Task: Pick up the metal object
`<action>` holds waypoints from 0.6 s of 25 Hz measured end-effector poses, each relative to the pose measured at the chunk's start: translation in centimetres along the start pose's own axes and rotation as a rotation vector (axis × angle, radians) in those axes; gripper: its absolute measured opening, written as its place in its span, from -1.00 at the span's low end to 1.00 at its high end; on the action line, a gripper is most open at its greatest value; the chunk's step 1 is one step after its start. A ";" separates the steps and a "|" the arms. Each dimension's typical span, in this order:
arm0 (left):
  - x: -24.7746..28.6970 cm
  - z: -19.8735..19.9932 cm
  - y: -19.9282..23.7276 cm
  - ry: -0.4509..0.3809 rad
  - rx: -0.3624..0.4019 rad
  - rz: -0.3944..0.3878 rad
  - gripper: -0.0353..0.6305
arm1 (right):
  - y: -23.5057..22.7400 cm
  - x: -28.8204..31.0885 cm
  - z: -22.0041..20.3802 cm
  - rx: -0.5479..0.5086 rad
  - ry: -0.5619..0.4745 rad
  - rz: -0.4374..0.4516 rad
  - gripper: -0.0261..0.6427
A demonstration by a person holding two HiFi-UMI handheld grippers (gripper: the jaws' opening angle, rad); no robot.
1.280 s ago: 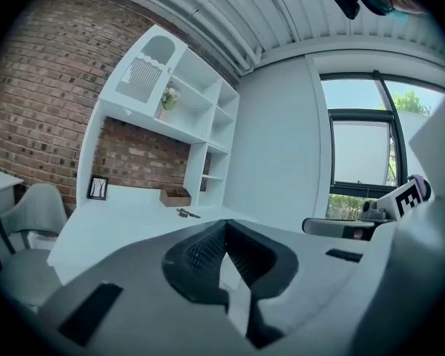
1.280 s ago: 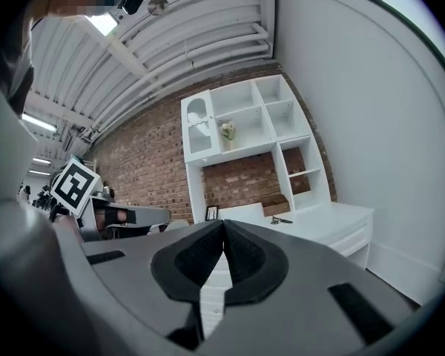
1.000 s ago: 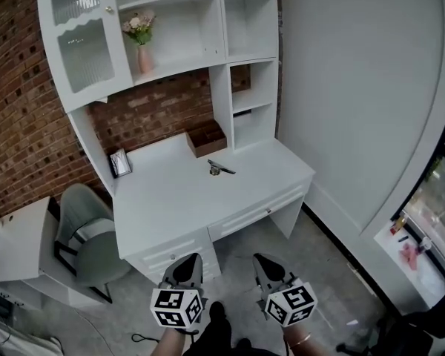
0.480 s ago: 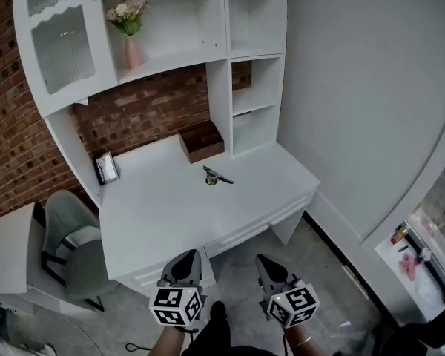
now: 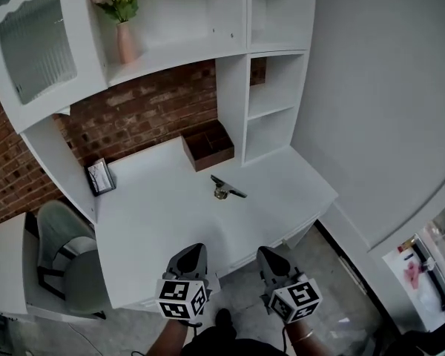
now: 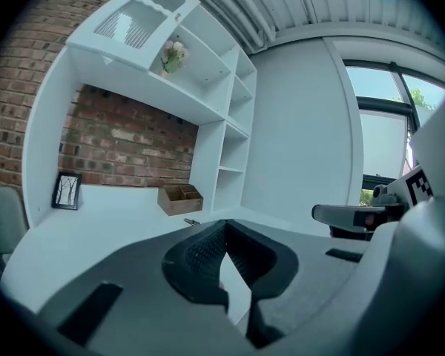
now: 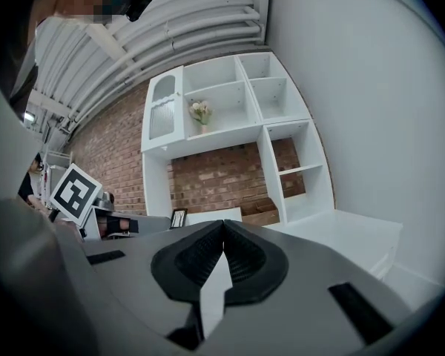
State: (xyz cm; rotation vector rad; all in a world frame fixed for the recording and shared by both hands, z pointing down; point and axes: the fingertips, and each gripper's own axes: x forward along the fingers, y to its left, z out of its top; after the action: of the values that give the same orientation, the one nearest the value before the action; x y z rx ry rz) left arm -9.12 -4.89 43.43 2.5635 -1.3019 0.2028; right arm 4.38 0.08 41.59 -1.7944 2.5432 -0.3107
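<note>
The metal object (image 5: 224,188), a small dark piece with a thin handle, lies on the white desk (image 5: 163,221) toward the back, in front of the brown organiser. In the left gripper view its tip (image 6: 192,222) just shows above the jaws. My left gripper (image 5: 190,257) is low at the desk's front edge, jaws shut and empty. My right gripper (image 5: 271,260) is beside it, also shut on nothing. Both are well short of the object. In their own views the left gripper (image 6: 224,232) and the right gripper (image 7: 222,233) have their tips touching.
A brown wooden organiser (image 5: 208,146) stands at the desk's back. A small framed picture (image 5: 100,176) leans at the back left. A pink vase of flowers (image 5: 126,41) is on the shelf above. A grey-green chair (image 5: 74,262) sits left of the desk; a white wall is at right.
The view has moved closer to the desk and tilted; the desk and metal object now sit larger and nearer to both grippers. Both grippers stayed shut.
</note>
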 end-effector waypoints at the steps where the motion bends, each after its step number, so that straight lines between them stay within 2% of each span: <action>1: 0.8 0.0 0.6 0.007 0.003 -0.004 -0.87 | -0.3 0.9 0.0 0.001 0.001 -0.005 -0.91; 15: 9.1 0.2 4.7 0.072 -0.032 -0.041 -0.87 | -3.9 9.0 -0.6 0.026 0.035 -0.036 -0.91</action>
State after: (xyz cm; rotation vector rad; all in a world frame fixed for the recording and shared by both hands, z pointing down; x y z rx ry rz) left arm -7.57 -14.60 46.19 2.5300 -1.2160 0.2615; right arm 4.83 -9.48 43.72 -1.8442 2.5199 -0.3769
